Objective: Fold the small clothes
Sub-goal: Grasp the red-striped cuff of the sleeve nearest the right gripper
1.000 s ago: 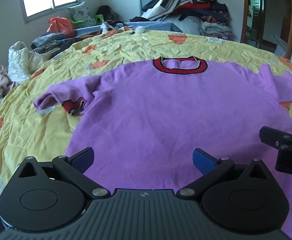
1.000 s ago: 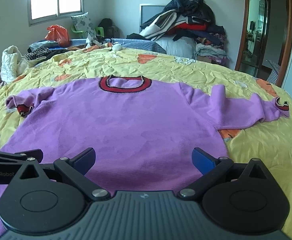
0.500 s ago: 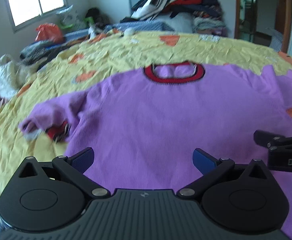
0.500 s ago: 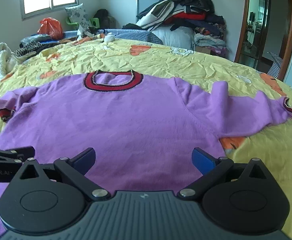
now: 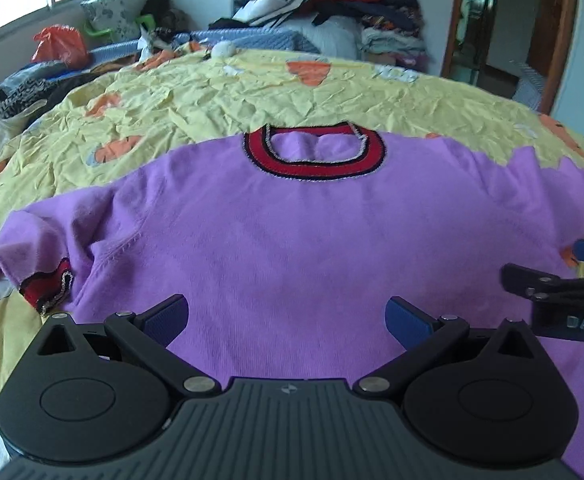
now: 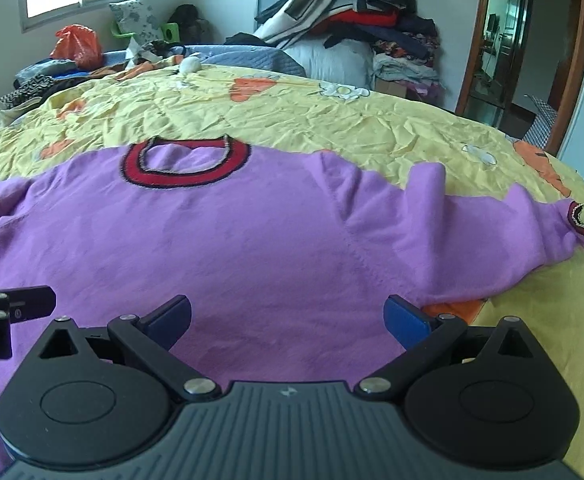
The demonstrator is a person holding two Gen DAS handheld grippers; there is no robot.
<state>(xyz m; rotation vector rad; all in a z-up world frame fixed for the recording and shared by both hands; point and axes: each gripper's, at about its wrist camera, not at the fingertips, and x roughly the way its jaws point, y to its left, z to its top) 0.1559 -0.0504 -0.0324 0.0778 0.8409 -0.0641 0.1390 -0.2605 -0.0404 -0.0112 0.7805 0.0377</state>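
Observation:
A purple sweater (image 5: pixel 292 232) with a red collar (image 5: pixel 315 152) lies flat and face up on the yellow bed sheet (image 5: pixel 212 92). It also shows in the right wrist view (image 6: pixel 232 248). Its left sleeve (image 5: pixel 32 256) is bunched with the red cuff turned in; its right sleeve (image 6: pixel 511 236) lies stretched out, rumpled. My left gripper (image 5: pixel 288 316) is open and empty above the sweater's lower left part. My right gripper (image 6: pixel 288 316) is open and empty above the lower right part. Each gripper shows at the edge of the other's view.
A pile of clothes (image 6: pixel 351 20) is stacked at the far side of the bed. An orange bag (image 6: pixel 78 46) and more clutter lie at the far left. A doorway (image 6: pixel 503 40) opens at the right.
Both grippers have shifted sideways and slightly forward over the sweater, changing the view angle. The sweater has not moved. Both stay open.

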